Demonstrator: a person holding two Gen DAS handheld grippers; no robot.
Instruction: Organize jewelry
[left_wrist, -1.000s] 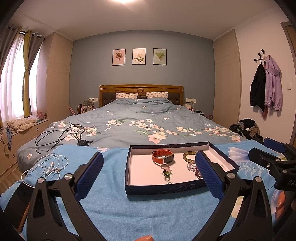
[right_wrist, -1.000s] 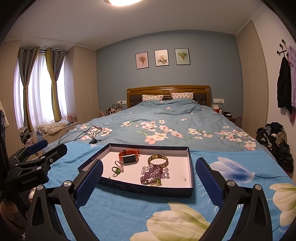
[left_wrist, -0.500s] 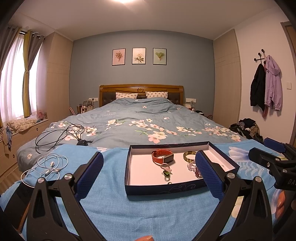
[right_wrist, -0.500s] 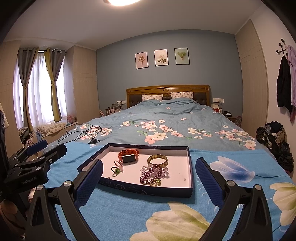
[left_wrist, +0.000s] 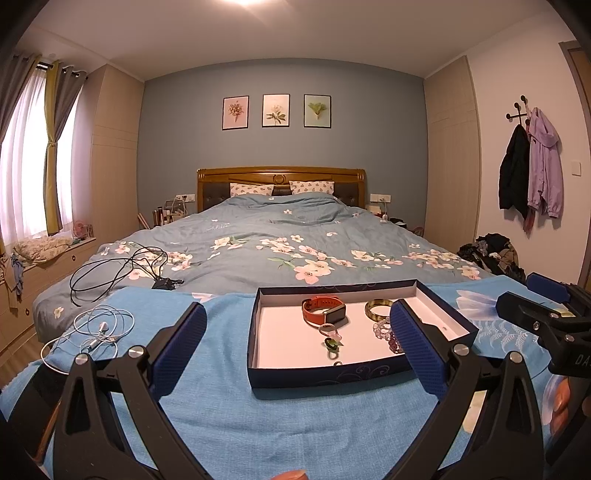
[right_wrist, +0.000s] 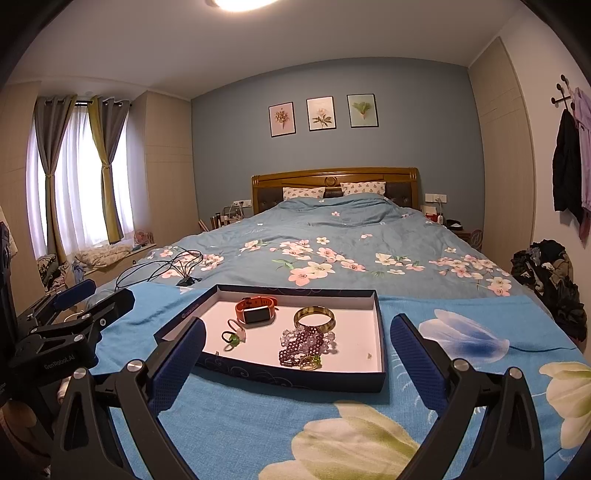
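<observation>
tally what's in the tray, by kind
Watch: 1
Bangle: 1
Beaded bracelets: a tangled heap, cannot count apart
Green-stone pieces: 2
Tiny stud: 1
Total: 5 plus the bracelet heap

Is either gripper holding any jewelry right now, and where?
Nothing is held. Left gripper and right gripper both have jaws wide open, short of the box.
</observation>
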